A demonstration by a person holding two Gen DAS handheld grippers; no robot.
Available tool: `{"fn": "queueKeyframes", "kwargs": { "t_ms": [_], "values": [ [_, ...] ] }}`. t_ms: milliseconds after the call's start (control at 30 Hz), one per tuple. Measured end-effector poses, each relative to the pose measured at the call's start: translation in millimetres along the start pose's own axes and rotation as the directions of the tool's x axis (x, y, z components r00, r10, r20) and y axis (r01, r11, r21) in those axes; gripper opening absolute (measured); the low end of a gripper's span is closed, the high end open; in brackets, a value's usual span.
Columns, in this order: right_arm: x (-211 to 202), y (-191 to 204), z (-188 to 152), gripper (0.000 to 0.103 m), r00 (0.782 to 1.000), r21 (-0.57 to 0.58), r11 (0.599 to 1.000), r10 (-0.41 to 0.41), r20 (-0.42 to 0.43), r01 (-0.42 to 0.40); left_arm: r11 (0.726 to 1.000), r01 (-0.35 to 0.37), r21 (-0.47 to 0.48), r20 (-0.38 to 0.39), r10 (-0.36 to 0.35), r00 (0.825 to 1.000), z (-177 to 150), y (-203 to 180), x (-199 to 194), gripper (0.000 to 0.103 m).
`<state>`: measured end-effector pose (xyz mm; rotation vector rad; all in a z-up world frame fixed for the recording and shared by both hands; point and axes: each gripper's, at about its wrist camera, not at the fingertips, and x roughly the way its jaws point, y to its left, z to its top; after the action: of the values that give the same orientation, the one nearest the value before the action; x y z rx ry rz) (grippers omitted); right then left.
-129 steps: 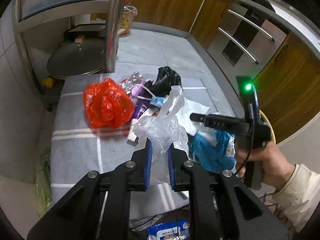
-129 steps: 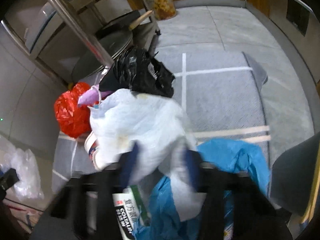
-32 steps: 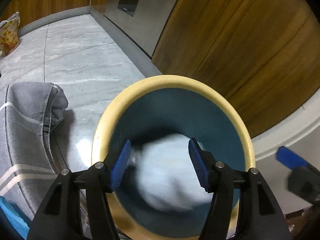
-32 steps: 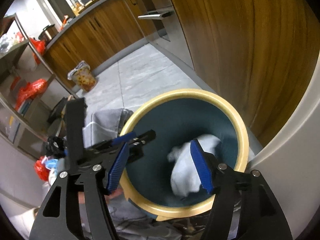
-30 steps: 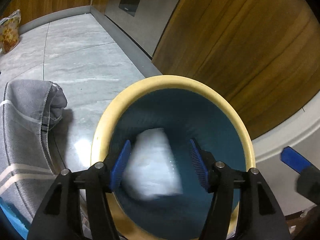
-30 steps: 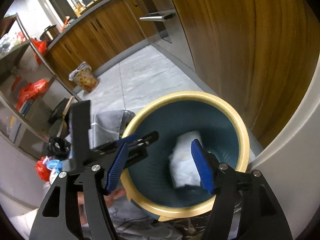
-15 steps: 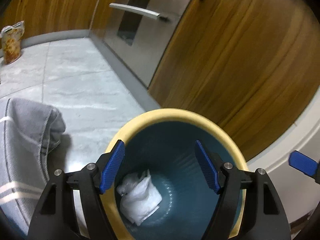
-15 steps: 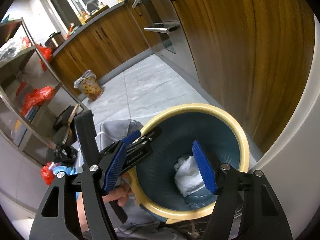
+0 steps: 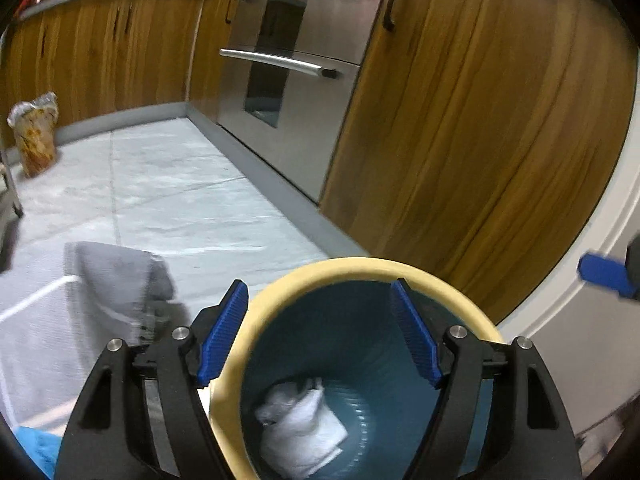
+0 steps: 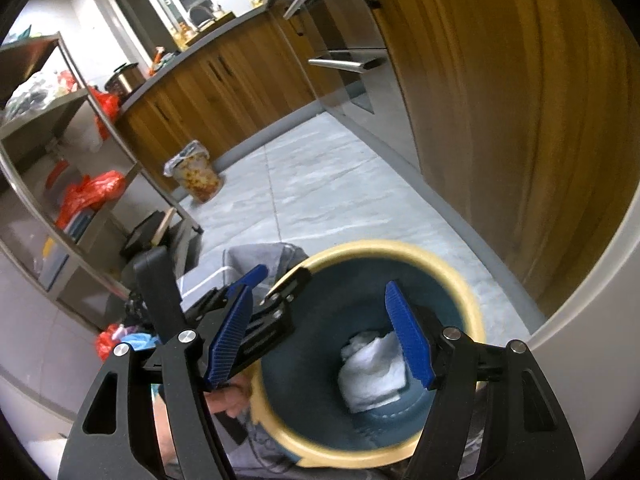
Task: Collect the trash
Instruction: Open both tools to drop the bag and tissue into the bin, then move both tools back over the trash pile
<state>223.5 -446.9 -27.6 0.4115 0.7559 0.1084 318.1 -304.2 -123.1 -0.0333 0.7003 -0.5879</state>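
Crumpled white bag (image 9: 301, 436) in ribbed bin (image 9: 360, 270)

The bin (image 9: 352, 272) has a pale yellow rim and a ribbed teal inside, where crumpled white trash (image 9: 304, 436) lies. Both the left gripper (image 9: 320, 332) and the right gripper (image 10: 320, 332) are black with ridged blue pads. The mat (image 9: 48, 332) is grey with thin white stripes. The floor (image 9: 172, 184) is pale grey, marbled. Cabinets (image 9: 480, 120) are streaked brown wood; the oven (image 9: 300, 80) is brushed steel. Red bags (image 10: 88, 196) sit on the shelf, and something blue, perhaps plastic (image 9: 36, 448), shows at the corner.
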Motion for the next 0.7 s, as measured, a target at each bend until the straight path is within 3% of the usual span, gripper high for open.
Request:
{"fn": "queueKeyframes", "kwargs": {
  "t_ms": [233,367,500,700],
  "values": [
    [-2.8,9.2,-0.6,0.07,1.0,-0.005,1.0,0.015,0.007,-0.015,0.995,-0.055,-0.083,-0.039,0.052,0.998,-6.3,40.6,-16.4,0.077],
    [-7.6,17.3,2.4,0.07,0.999,-0.009,0.999,0.036,0.024,-0.036,0.997,-0.058,-0.058,-0.026,0.056,0.998,-1.7,37.2,-37.5,0.077],
    [-14.0,32.4,5.0,0.07,0.997,-0.027,0.998,0.066,0.043,-0.065,0.997,-0.073,-0.032,0.006,0.074,0.997,4.7,35.2,-74.7,0.079],
    [-20.2,53.0,3.9,0.075,0.993,-0.068,0.993,0.105,0.055,-0.101,0.99,-0.136,-0.027,0.061,0.137,0.989,5.9,50.8,-149.1,0.093]
  ]
}}
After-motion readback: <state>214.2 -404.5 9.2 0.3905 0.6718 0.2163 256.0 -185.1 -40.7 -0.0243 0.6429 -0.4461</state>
